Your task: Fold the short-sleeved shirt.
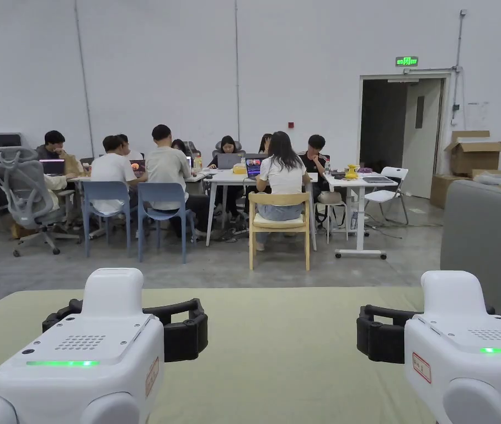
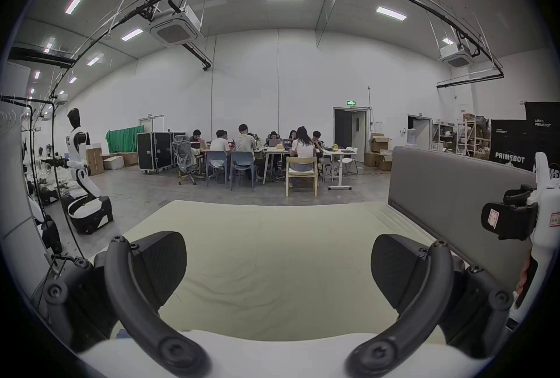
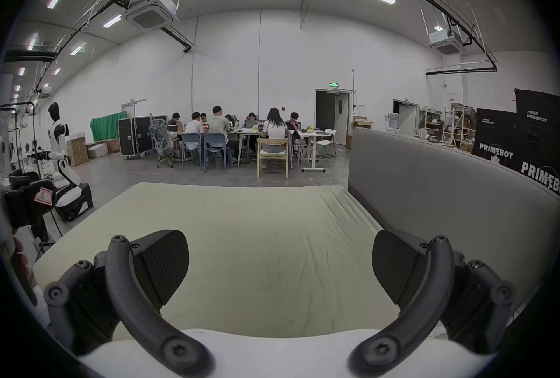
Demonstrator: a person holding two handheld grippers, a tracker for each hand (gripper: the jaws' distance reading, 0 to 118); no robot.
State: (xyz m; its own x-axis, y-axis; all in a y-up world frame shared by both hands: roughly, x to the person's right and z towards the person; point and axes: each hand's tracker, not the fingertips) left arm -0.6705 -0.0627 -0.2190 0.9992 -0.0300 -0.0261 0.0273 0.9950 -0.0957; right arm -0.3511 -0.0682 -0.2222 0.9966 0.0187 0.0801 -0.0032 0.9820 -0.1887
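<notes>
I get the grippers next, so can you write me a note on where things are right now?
Left gripper: open, holding nothing, above the pale green bed sheet.
Right gripper: open, holding nothing, above the same sheet, beside the grey padded headboard.
Shirt: a white strip lies at the near edge under both grippers' jaws; I cannot tell whether it is the shirt.
Done: no fold that I can see.
Left: find the short-sleeved shirt, spread it flat, fold it.
</notes>
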